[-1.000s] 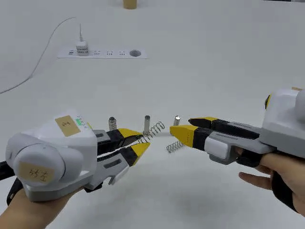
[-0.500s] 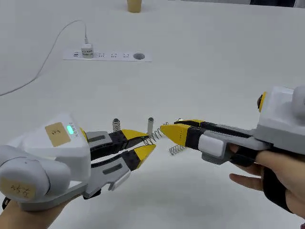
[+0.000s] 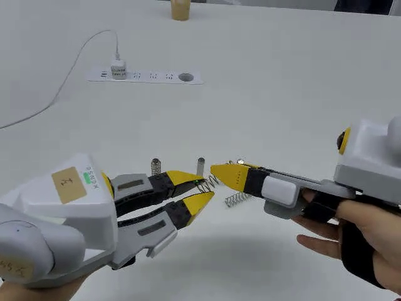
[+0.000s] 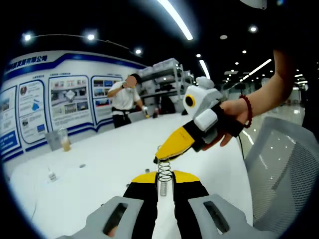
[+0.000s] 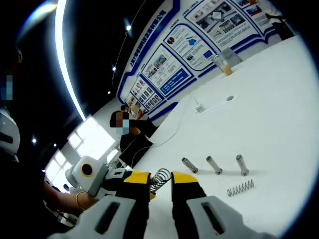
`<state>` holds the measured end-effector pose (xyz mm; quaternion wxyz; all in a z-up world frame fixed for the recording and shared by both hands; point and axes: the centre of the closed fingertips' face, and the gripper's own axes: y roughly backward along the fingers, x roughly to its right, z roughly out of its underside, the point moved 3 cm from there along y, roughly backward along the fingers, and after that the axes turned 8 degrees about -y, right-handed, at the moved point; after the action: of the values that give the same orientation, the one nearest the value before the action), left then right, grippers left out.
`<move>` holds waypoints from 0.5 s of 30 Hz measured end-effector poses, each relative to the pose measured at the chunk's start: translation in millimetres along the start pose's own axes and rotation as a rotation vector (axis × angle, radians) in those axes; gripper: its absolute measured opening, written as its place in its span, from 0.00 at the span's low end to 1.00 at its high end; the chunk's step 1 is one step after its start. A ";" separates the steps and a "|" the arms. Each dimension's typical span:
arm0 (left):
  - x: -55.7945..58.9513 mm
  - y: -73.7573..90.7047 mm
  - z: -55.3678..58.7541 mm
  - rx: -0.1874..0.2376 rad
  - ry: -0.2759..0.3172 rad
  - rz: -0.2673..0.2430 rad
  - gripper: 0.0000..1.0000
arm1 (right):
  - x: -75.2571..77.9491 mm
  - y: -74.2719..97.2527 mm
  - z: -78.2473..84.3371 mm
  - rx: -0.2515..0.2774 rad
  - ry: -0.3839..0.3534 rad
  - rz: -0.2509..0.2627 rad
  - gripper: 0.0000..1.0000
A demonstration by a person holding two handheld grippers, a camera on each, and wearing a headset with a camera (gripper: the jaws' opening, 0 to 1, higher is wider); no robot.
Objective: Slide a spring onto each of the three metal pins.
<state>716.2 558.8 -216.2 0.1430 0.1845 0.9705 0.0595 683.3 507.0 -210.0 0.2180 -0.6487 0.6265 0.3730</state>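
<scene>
On the white surface (image 3: 294, 94) the left gripper (image 3: 205, 189) and the right gripper (image 3: 217, 170) meet tip to tip above the work, with a small coiled steel spring (image 3: 208, 184) spanning the short gap between them. The left gripper's yellow-tipped tongs are pressed in on the near end of this spring, and its own view shows the coil standing up from between the two tips. The right gripper's yellow tongs reach the far end of the same spring. In the right gripper view the coil's round end sits in the narrow opening between the two tips, closer to one of them, and I cannot tell whether they actually squeeze it. Behind the tips, three short upright metal pins stand in a row. The left-hand pin (image 3: 156, 167) already wears a spring. The middle pin (image 3: 201, 165) is bare. The right-hand pin (image 3: 240, 163) peeks over the right gripper and looks bare in the right gripper view. A second loose steel spring (image 3: 236, 199) lies flat on the surface just below the right gripper's tip. Well back sits a white power strip (image 3: 150, 76) with a white plug-in charger (image 3: 118, 68) and its thin white cable (image 3: 69, 69), and a tan paper cup (image 3: 180, 9) stands at the far edge.
</scene>
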 end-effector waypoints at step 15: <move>2.8 -2.2 5.0 -0.076 0.038 -0.007 0.11 | -5.9 -1.1 2.9 -0.005 0.018 -0.032 0.12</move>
<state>714.5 558.1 -222.0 0.1318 0.1743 0.9708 0.0992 684.2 513.2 -207.5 0.2165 -0.6625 0.6170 0.3653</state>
